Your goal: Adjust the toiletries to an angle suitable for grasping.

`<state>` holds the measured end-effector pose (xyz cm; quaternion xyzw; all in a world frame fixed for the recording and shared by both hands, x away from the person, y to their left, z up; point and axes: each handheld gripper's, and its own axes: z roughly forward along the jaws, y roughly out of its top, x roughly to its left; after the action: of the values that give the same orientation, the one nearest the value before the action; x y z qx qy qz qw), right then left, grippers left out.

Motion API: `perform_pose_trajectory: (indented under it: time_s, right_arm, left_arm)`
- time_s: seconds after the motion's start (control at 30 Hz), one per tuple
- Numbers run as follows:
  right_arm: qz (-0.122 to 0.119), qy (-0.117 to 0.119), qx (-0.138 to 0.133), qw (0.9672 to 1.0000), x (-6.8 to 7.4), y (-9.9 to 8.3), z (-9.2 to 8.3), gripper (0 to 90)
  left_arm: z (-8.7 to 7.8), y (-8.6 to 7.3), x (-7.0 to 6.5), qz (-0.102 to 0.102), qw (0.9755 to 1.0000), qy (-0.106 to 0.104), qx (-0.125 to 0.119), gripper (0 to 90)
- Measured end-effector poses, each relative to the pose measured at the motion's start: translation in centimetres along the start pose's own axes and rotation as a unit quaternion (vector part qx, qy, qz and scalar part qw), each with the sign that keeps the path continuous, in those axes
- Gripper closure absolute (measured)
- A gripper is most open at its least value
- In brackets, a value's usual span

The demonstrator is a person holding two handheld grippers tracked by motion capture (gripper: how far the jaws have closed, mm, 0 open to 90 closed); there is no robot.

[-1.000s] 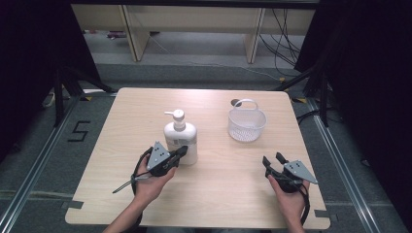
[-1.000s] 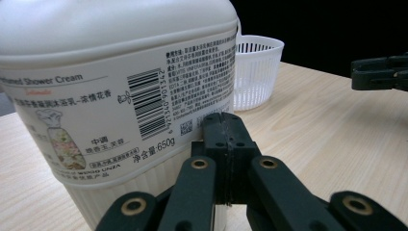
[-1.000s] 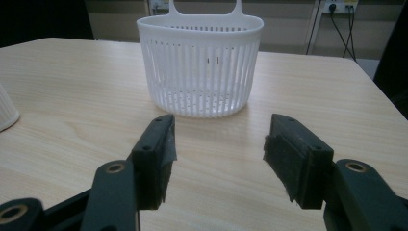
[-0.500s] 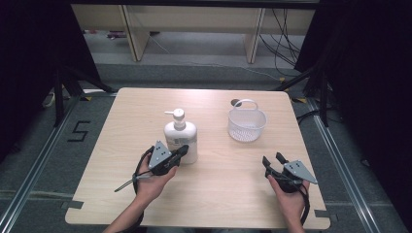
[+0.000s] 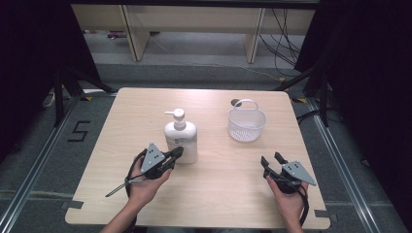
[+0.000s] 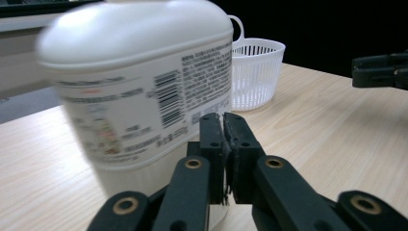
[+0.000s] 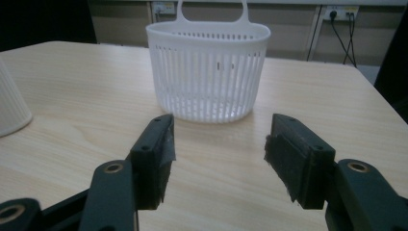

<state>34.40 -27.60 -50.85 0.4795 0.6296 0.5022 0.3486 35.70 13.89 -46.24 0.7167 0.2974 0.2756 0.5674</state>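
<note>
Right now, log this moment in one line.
left gripper: nearly shut, just opening, beside bottle | right gripper: open, facing basket | table

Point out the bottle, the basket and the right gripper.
bottle (image 5: 181, 141): high view, on its white body below the pump.
basket (image 7: 208, 72): right gripper view, on its slatted front wall.
right gripper (image 5: 271, 160): high view, midway between its open jaws' tips.
</note>
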Motion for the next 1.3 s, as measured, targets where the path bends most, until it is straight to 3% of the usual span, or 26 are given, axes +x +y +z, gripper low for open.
perform_pose_trajectory:
  time_s: [0.03, 0.23, 0.3, 0.43, 0.47, 0.53, 0.6, 0.63, 0.83, 0.97, 1.0, 1.03, 1.07, 1.1, 1.13, 1.17, 1.23, 1.3]
  right_arm:
    - [-0.012, 0.007, -0.007, 0.9999, 0.0, 0.2, 0.0, 42.3]
    - [-0.008, 0.017, -0.015, 0.9997, 1.7, 1.3, -0.1, 39.7]
    - [-0.024, 0.03, -0.035, 0.9986, 2.7, 1.8, 0.3, 38.4]
    - [-0.022, 0.041, -0.039, 0.9981, 4.4, 2.8, 0.6, 38.2]
    - [-0.018, 0.053, -0.044, 0.9974, 4.8, 3.0, 0.7, 38.2]
    - [-0.017, 0.047, -0.045, 0.9978, 5.3, 3.2, 0.8, 38.2]
    - [-0.028, 0.059, -0.048, 0.9967, 6.3, 3.9, 1.2, 38.2]
    - [-0.034, 0.062, -0.059, 0.9958, 6.6, 4.1, 1.4, 38.2]
    - [-0.023, 0.08, -0.059, 0.9948, 8.7, 5.2, 1.8, 38.8]
    - [-0.04, 0.09, -0.071, 0.9926, 10.6, 6.1, 2.3, 39.1]
    - [-0.041, 0.095, -0.071, 0.9921, 11.1, 6.4, 2.4, 39.3]
    - [-0.041, 0.095, -0.071, 0.9921, 11.1, 6.4, 2.4, 39.3]
    - [-0.024, 0.102, -0.068, 0.9922, 11.8, 6.5, 2.4, 39.4]
    - [-0.034, 0.109, -0.08, 0.9902, 12.6, 7.1, 2.6, 39.9]
    - [-0.034, 0.109, -0.08, 0.9902, 12.6, 7.1, 2.6, 39.9]
    - [-0.027, 0.109, -0.08, 0.9905, 13.7, 7.7, 2.8, 40.2]
    - [-0.026, 0.117, -0.078, 0.9897, 14.5, 8.3, 3.0, 40.5]
    - [-0.041, 0.112, -0.086, 0.9891, 15.0, 8.8, 3.3, 40.6]
  left_arm:
    - [-0.5, 0.0, 0.2, 0.002, 1.0, 0.001, -0.005, 84.6]
    - [-3.1, -0.5, 1.3, 0.009, 0.9998, 0.018, -0.006, 79.1]
    - [-4.5, -1.2, 1.8, -0.003, 0.9995, 0.033, -0.002, 75.6]
    - [-5.9, -2.4, 2.7, -0.02, 0.9984, 0.053, 0.002, 72.0]
    - [-6.1, -2.7, 2.8, -0.025, 0.9982, 0.055, -0.001, 71.6]
    - [-6.1, -2.9, 2.9, -0.028, 0.9981, 0.055, -0.006, 71.0]
    - [-6.4, -3.2, 3.0, -0.035, 0.9976, 0.059, -0.004, 69.1]
    - [-6.4, -3.2, 3.0, -0.035, 0.9976, 0.059, -0.004, 68.2]
    - [-6.2, -3.2, 2.8, -0.033, 0.9977, 0.059, -0.002, 64.3]
    - [-6.1, -3.8, 2.6, -0.039, 0.9976, 0.057, -0.008, 62.9]
    - [-6.3, -3.9, 2.5, -0.039, 0.9973, 0.061, 0.001, 62.5]
    - [-6.3, -3.9, 2.5, -0.039, 0.9973, 0.061, 0.001, 62.3]
    - [-6.3, -4.1, 2.5, -0.04, 0.9973, 0.062, 0.002, 62.3]
    - [-6.5, -4.4, 2.5, -0.042, 0.9971, 0.063, 0.004, 61.4]
    - [-6.5, -4.4, 2.5, -0.042, 0.9971, 0.063, 0.004, 61.1]
    - [-6.6, -4.5, 2.5, -0.045, 0.9968, 0.065, 0.004, 60.5]
    - [-6.9, -4.9, 2.7, -0.046, 0.9965, 0.07, 0.006, 60.0]
    - [-6.9, -5.1, 2.7, -0.048, 0.9962, 0.072, 0.007, 59.4]
